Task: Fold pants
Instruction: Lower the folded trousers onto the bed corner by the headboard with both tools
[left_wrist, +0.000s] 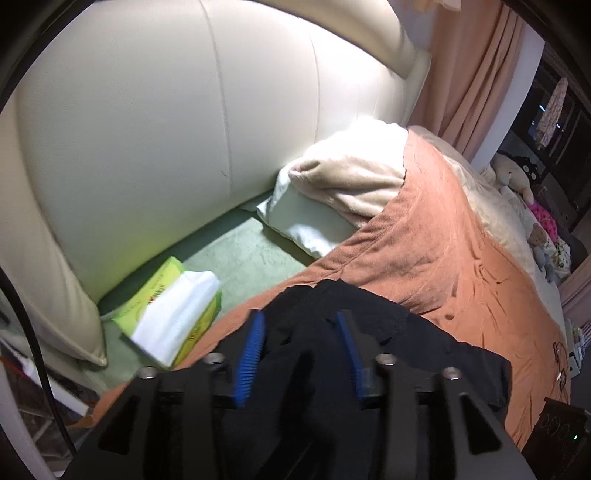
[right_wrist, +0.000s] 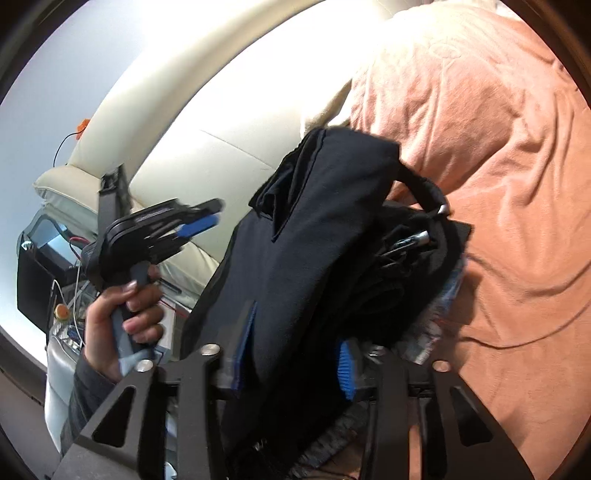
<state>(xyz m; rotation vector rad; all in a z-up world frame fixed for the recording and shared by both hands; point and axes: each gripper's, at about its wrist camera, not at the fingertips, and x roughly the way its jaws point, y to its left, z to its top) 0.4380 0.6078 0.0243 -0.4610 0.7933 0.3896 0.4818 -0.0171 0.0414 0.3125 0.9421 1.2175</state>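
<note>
Black pants (left_wrist: 373, 332) lay bunched on the orange blanket (left_wrist: 443, 258) near the bed's head end, between both grippers' parted fingers.

Only the left wrist view showed the green sheet (left_wrist: 236, 251) by the cream headboard (left_wrist: 147, 129), a tissue pack (left_wrist: 173, 314) on it, and plush toys (left_wrist: 517, 173) along the bed's far edge. Only the right wrist view showed the person's hand (right_wrist: 122, 314) gripping the left gripper (right_wrist: 203, 221) from the side, raised beside the pants. The left gripper's blue pads (left_wrist: 251, 354) stood about half apart with dark cloth between them, not pressed. The right gripper (right_wrist: 295, 354) was likewise half open, the pants (right_wrist: 314, 240) heaped over and between its fingers.
</note>
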